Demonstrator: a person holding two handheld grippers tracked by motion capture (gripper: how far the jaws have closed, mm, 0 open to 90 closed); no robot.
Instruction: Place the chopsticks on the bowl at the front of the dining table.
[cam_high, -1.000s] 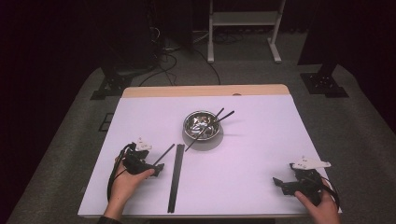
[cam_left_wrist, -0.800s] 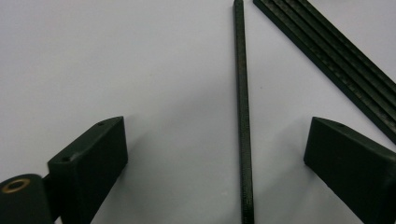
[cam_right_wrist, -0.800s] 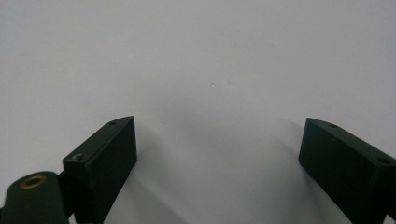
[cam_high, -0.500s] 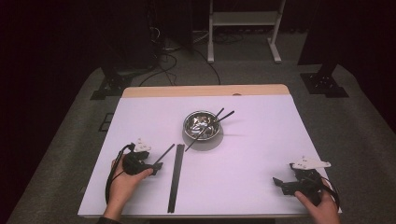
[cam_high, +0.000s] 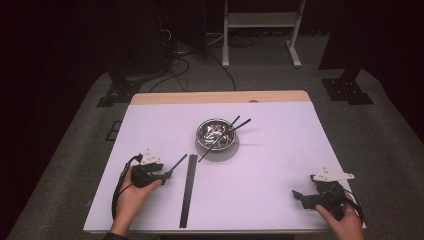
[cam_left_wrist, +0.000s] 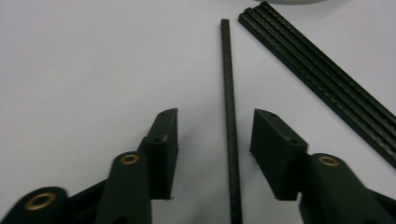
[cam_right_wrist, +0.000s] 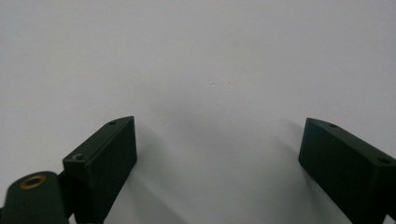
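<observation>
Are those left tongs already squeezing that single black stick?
No, in the left gripper view the left tongs stand open, and the single chopstick lies on the table between the jaws with a gap on each side.

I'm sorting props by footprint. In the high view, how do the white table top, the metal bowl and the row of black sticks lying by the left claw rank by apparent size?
1. White table top, by far the largest.
2. Metal bowl and row of black sticks: unsure. The row is longer but very thin; the bowl is shorter but wider, and farther from the camera.
</observation>
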